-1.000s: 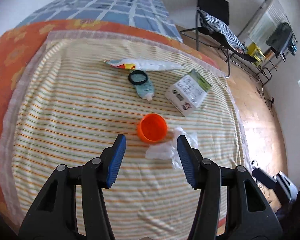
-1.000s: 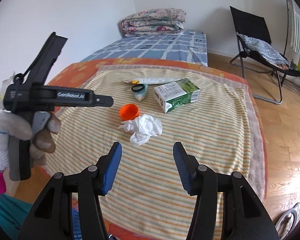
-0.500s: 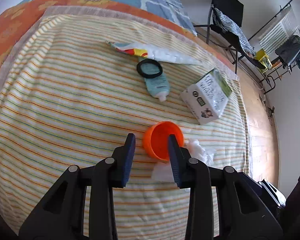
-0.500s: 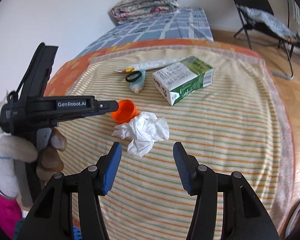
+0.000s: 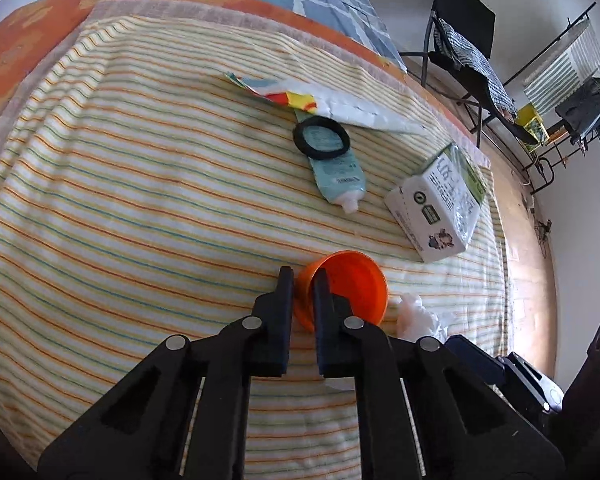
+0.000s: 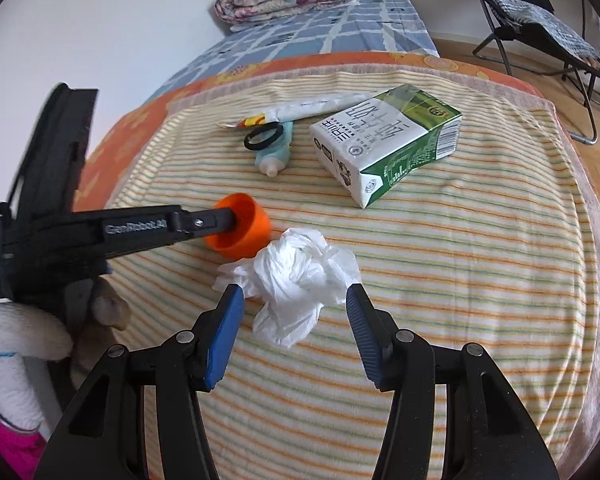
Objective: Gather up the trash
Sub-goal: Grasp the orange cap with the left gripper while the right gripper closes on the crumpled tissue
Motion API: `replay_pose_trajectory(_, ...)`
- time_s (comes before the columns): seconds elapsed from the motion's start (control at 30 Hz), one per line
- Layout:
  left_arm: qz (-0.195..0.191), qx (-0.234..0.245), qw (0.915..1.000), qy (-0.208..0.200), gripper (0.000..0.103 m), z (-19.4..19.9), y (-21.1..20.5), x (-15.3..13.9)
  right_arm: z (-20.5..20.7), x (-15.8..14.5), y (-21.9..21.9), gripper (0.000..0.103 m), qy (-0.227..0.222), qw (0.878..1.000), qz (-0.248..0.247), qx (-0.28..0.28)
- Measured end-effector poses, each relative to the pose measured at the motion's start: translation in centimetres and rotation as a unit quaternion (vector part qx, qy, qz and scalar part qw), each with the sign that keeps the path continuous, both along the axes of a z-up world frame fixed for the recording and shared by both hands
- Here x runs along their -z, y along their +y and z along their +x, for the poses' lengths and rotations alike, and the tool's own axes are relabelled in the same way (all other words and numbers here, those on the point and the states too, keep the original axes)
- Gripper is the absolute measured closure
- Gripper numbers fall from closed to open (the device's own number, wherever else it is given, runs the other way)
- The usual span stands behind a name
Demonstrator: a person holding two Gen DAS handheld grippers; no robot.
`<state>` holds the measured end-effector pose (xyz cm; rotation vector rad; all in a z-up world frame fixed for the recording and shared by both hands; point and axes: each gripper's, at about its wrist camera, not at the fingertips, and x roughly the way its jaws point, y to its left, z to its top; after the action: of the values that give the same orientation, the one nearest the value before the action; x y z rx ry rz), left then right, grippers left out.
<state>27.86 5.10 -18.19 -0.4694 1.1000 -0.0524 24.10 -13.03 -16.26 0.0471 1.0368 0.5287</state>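
the left claw (image 5: pixel 302 280) is pinched nearly closed on the wall of the orange cup (image 5: pixel 350 288), one finger outside it and one inside the mouth; the cup is tilted on its side on the striped cloth (image 5: pixel 140 200) that covers the bed. in the right wrist view the same claw (image 6: pixel 230 216) reaches in from the left, gripped by a hand (image 6: pixel 80 312) in a white glove, with the cup (image 6: pixel 244 232) at its tip.

the right claw (image 6: pixel 294 302) is about half open and holds nothing; its blue pads stand either side of the crumpled white tissue (image 6: pixel 296 276), whose near part lies between them without being pressed. the tissue lies just beside the cup, on its right in this view.

further back on the cloth a green and white carton (image 6: pixel 384 148) lies on its side. left of it is a pale blue tube (image 6: pixel 276 156) with a black ring (image 6: pixel 262 136) resting on it, and a flat white wrapper (image 6: pixel 308 106) behind them, touching the tube's far end.
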Motion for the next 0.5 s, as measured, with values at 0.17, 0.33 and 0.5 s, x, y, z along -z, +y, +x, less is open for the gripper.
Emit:
replay_pose_trajectory(0.17, 0.007, -0.01, 0.9999, -0.002, 0.096, -0.3, 1.2, -0.1, 1.0, 1.0, 0.3, 0.051, 0.01, 1.0, -0.004, 0.007)
replay_pose_trajectory(0.33, 0.013, -0.016, 0.9998, -0.006, 0.096, -0.6, 2.1, -0.4, 1.5, 1.4, 1.1, 0.051, 0.013, 1.0, -0.004, 0.002)
replay_pose_trajectory(0.5, 0.02, -0.017, 0.9996, -0.012, 0.096, -1.3, 2.6, -1.2, 1.3, 1.5, 1.9, 0.063, 0.026, 1.0, 0.008, -0.015)
